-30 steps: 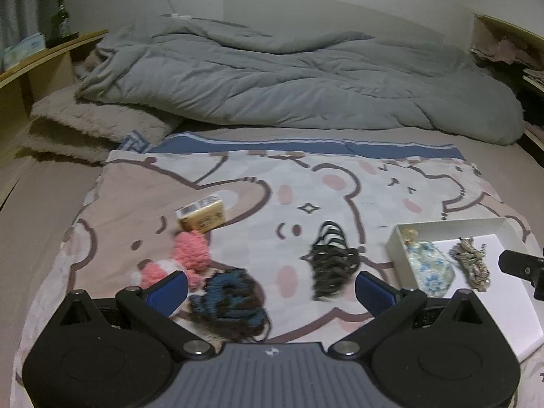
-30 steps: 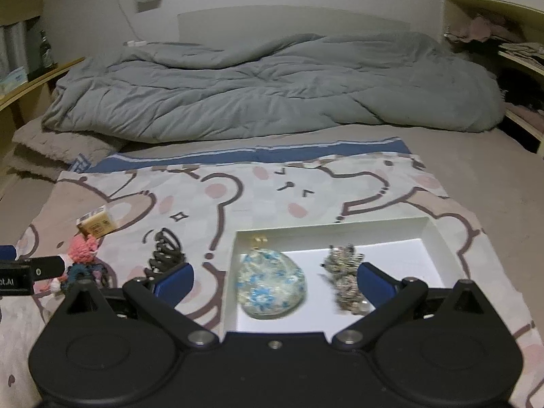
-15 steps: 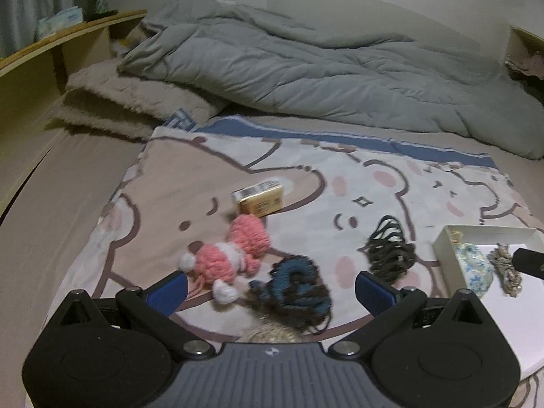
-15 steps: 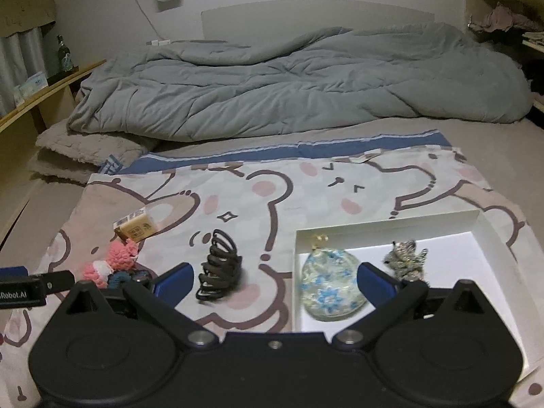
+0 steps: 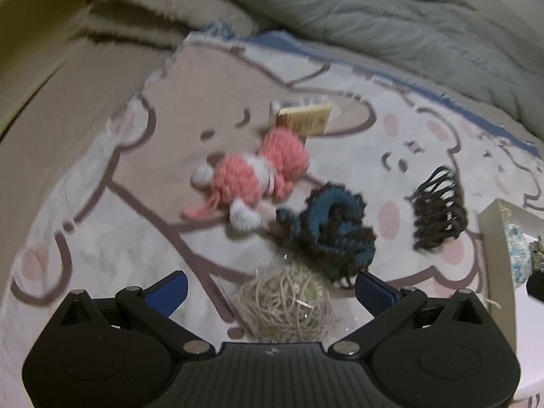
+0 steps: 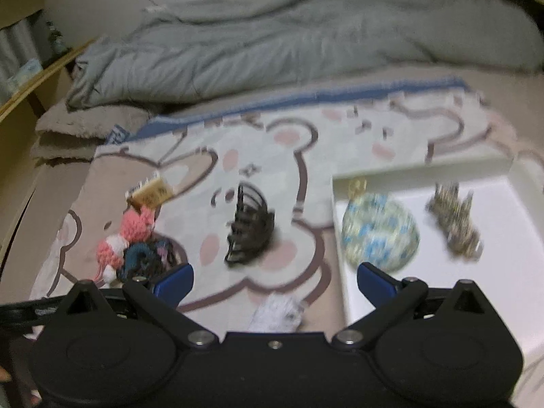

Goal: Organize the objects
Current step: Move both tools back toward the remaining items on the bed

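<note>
One pink doll (image 5: 253,178), one claw clip (image 5: 437,212), two yarn bundles (image 5: 335,229), perhaps one box (image 5: 302,120).

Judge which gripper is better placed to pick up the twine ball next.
Left. The open left gripper has the twine ball right between its fingers. The right gripper, also open, faces the hair claw and white tray instead.

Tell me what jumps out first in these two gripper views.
The pink crocheted toy stands out, lying on the bear-print blanket just in front of a small yellow box, with a blue-and-brown yarn piece beside it. Right between the open left gripper fingers sits a pale twine ball. To the right, a white tray holds a blue floral pouch and a beaded trinket.
</note>
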